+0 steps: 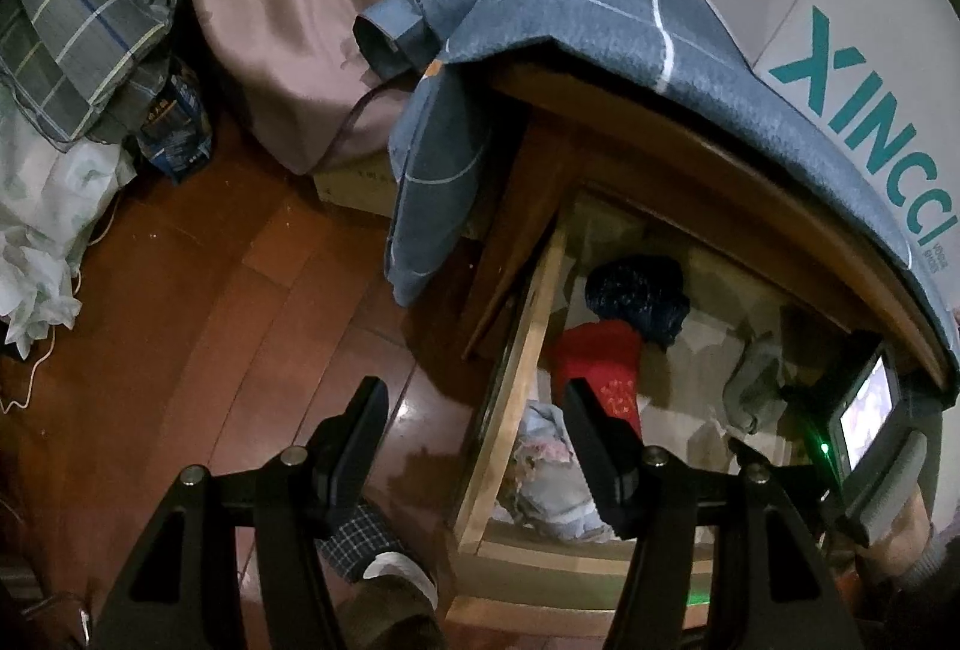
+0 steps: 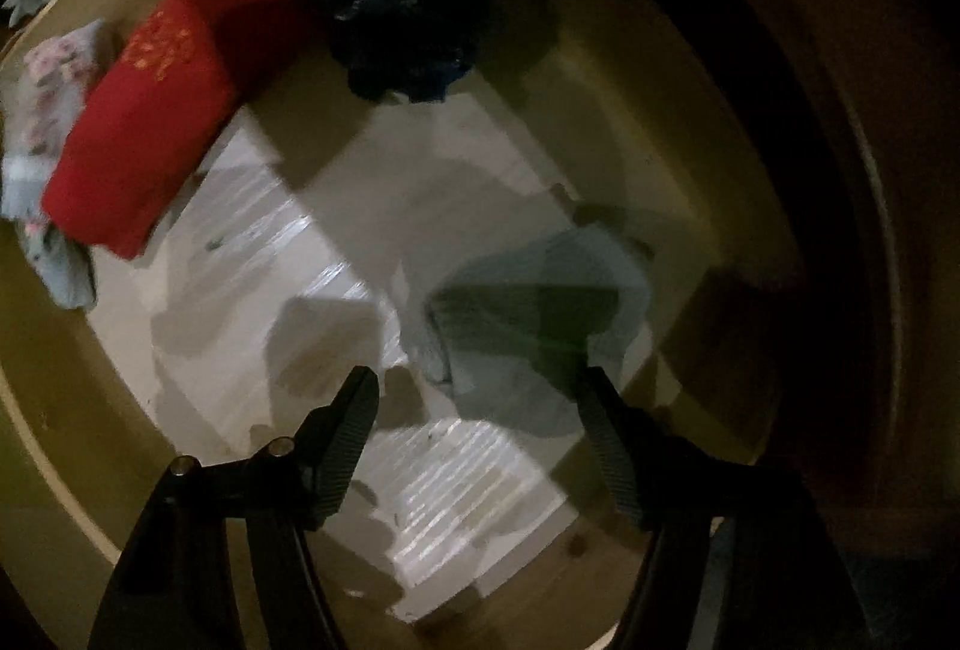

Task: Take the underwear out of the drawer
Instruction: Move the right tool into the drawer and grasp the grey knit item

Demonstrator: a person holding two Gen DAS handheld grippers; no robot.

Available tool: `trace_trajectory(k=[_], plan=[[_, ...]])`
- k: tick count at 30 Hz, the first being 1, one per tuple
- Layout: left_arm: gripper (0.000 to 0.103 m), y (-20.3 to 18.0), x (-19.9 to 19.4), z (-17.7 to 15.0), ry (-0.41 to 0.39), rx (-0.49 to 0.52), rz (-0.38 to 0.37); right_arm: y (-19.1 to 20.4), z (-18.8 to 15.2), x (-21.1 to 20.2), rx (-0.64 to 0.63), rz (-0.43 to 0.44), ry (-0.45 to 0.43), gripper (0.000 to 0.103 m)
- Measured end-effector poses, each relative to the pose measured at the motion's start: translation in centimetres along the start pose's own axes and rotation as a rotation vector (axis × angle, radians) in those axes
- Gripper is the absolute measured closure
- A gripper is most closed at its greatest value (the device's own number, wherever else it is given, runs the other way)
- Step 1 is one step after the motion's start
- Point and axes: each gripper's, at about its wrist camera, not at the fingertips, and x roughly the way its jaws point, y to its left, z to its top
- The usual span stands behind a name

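Observation:
The wooden drawer (image 1: pixel 510 410) stands pulled open. Inside lie red underwear (image 1: pixel 600 362), a dark blue garment (image 1: pixel 639 296), a pale floral garment (image 1: pixel 549 452) and a grey-green garment (image 1: pixel 750 386). My left gripper (image 1: pixel 474 398) is open above the drawer's left wall and holds nothing. My right gripper (image 2: pixel 477 386) is open inside the drawer, just above the grey-green garment (image 2: pixel 540 314), its right finger at the garment's edge. The red underwear (image 2: pixel 150 122), the dark blue garment (image 2: pixel 396 20) and the floral garment (image 2: pixel 48 110) lie farther back left. The right gripper's body (image 1: pixel 864 428) shows in the left view.
A grey checked cloth (image 1: pixel 570 26) drapes over the cabinet top above the drawer, with a white XINCCI box (image 1: pixel 840 20) on it. A bed with a pink cover (image 1: pixel 300 20) stands beyond. Red-brown wooden floor (image 1: pixel 210 290) lies left of the drawer. White paper lines the drawer bottom (image 2: pixel 288 242).

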Motion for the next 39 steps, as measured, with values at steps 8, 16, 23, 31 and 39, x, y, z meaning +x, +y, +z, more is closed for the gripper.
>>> trace_trajectory(k=[8, 16, 23, 31, 39], plan=[[0.041, -0.1, 0.2, -0.1, 0.006, 0.007, 0.004, -0.4, -0.2, 0.7, 0.007, 0.006, 0.036, 0.058], [0.041, 0.0, 0.4, 0.0, 0.007, 0.002, 0.010, -0.9, -1.4, -0.4, 0.042, 0.275, 0.105, 0.062], [0.041, -0.3, 0.4, -0.1, 0.009, 0.018, 0.012, -1.6, -2.2, -2.6, 0.067, 0.267, 0.059, 0.038], [0.041, -0.3, 0.6, -0.2, 0.015, 0.017, 0.016, -1.4, -0.9, -1.8, 0.068, 0.239, 0.058, 0.024], [0.041, -0.9, 0.7, -0.4, 0.014, 0.048, 0.023, -1.6, 1.3, 2.1, 0.046, 0.253, 0.115, 0.019]])
